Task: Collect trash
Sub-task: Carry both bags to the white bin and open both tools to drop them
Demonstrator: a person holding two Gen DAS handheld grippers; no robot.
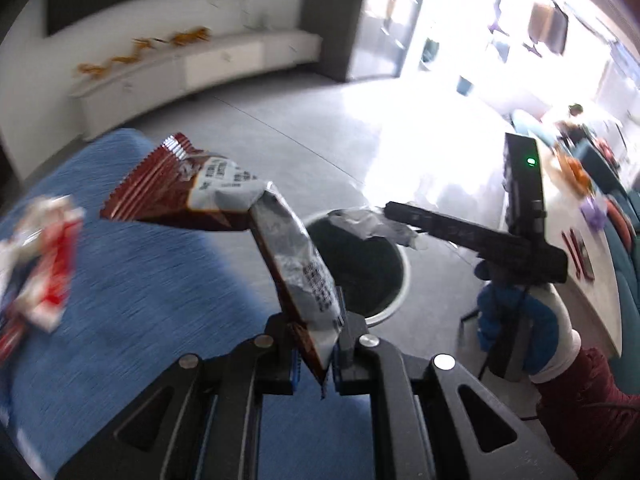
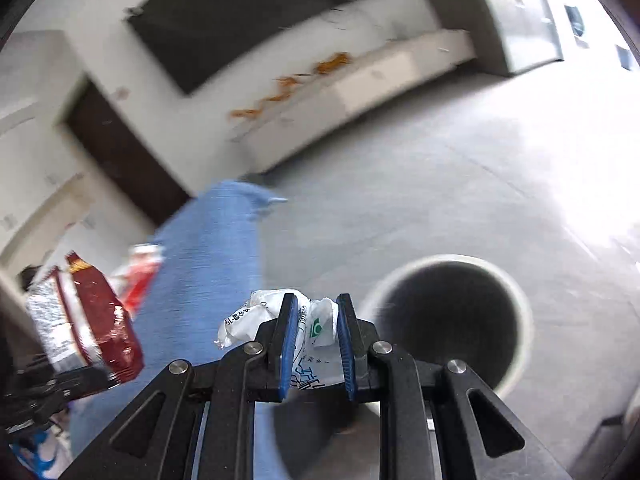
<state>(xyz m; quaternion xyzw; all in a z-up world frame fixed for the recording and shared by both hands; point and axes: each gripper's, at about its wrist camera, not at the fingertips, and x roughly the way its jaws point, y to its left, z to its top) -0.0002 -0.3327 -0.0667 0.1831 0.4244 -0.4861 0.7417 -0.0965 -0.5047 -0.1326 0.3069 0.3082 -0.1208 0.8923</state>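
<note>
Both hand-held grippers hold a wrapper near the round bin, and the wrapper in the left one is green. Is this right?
Not quite. In the left wrist view the left hand-held gripper holds a dark red and silver wrapper, not a green one. The rest stands: the right hand-held gripper holds a white wrapper near the round bin.

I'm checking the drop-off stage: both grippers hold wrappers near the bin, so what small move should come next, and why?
Probably carry the right hand-held gripper a little further over the bin, then open it. It grips the white wrapper beside the bin's opening, not squarely above it. The left hand-held gripper with the brown snack bag sits farther back over the blue cushion.
</note>
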